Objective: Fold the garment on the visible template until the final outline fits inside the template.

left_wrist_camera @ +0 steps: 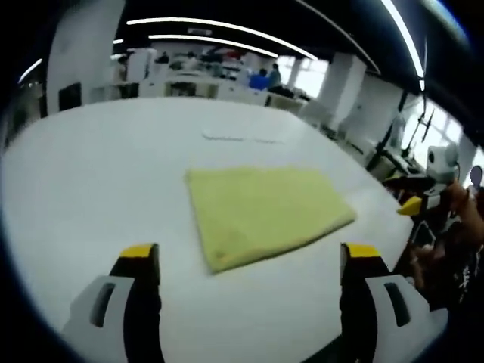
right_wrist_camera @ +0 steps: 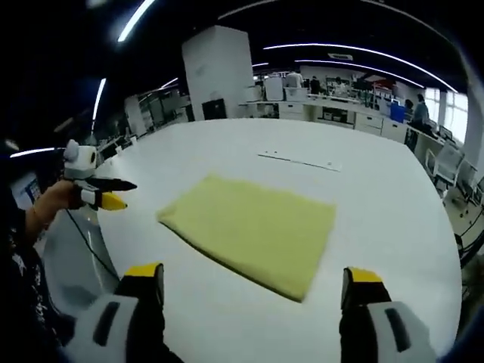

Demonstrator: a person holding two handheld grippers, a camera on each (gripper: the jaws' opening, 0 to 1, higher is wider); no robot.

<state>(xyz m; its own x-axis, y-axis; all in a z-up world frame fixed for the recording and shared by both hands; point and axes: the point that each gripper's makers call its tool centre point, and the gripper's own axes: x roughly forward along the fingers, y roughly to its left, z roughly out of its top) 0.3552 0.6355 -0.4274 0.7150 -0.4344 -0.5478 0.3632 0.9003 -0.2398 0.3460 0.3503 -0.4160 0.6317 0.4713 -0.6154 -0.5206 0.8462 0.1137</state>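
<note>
Bright ceiling strips (left_wrist_camera: 227, 30); soft blur, fisheye-warped edges.

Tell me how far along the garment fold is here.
Mostly done: the yellow garment lies folded into a flat rectangle on the white table. Both the left gripper and right gripper are open, holding nothing. The template outline is not discernible, so fit is unconfirmed.
</note>
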